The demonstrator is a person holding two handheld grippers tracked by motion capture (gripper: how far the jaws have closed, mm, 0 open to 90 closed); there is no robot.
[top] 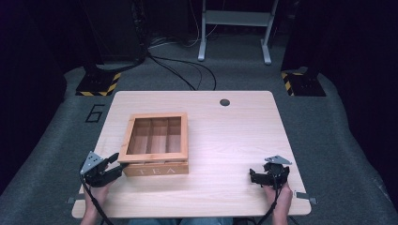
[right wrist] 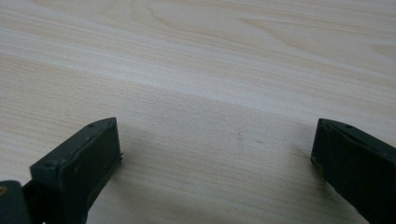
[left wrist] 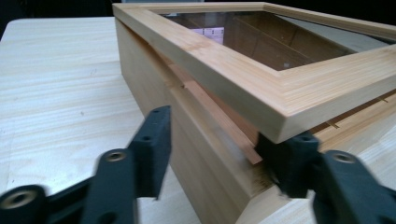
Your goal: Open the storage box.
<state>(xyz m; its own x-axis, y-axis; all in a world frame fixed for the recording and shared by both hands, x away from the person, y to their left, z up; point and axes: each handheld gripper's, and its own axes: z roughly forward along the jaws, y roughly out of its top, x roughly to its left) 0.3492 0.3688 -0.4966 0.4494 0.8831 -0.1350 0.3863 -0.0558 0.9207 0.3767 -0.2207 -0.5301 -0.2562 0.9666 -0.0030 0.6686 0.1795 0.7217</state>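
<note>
Pale wooden surface (top: 225, 140) carries a glass-lidded bamboo tea box (top: 157, 143) toward nine o'clock, whose lid corner the left hand-held gripper (top: 114, 164) straddles wide-jawed, apparently prying it up, while the right hand-held gripper (top: 253, 178) rests agape, idle, at five o'clock.

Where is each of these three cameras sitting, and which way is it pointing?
High view: above the person's side, looking forward and down on the table; both hands and grippers show.
Left gripper view: rides the left gripper, looking along its spread jaws at the tea box corner, lid slightly raised.
Right gripper view: rides the right gripper, jaws wide, facing bare tabletop.
Shared: high and left gripper views both show the tea box.
</note>
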